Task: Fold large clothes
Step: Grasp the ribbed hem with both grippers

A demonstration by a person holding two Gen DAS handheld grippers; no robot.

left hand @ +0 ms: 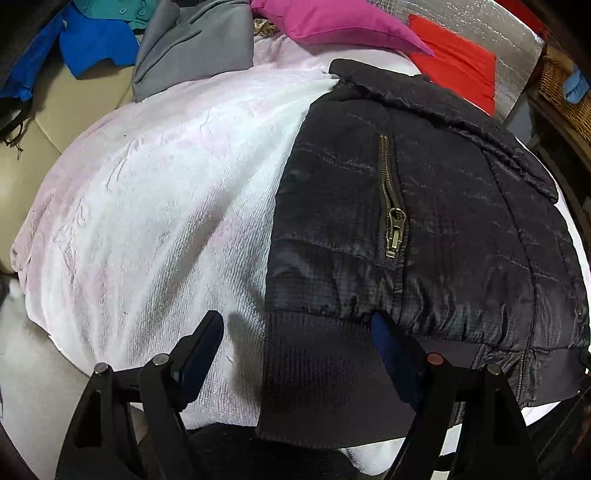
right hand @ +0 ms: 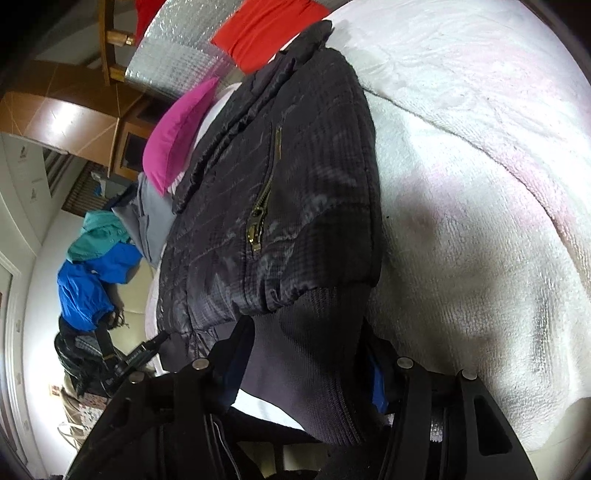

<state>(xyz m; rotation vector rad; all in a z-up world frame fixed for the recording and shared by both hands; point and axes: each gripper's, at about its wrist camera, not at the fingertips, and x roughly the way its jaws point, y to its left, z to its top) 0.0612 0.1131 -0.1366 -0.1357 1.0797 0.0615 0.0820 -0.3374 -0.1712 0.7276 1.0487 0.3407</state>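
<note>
A black quilted jacket (left hand: pixel 443 206) (right hand: pixel 314 166) lies folded on a white and pink towel (left hand: pixel 166 184) (right hand: pixel 480 184), its brass pocket zipper (left hand: pixel 394 225) (right hand: pixel 258 229) facing up. My left gripper (left hand: pixel 295 347) stands open above the near left corner of the ribbed hem (left hand: pixel 314 362): one finger is over the towel, the other rests at the jacket's lower seam. My right gripper (right hand: pixel 306 362) is shut on the ribbed hem (right hand: pixel 306 332), which bunches up between its two fingers.
Beyond the jacket lie a magenta garment (left hand: pixel 332 22) (right hand: pixel 177 136), a red one (left hand: pixel 458 66) (right hand: pixel 266 26), a grey one (left hand: pixel 199 44) and blue and teal clothes (left hand: pixel 96 40) (right hand: pixel 92 280). A silver sheet (left hand: pixel 498 22) and a wicker basket (left hand: pixel 565 92) sit far right.
</note>
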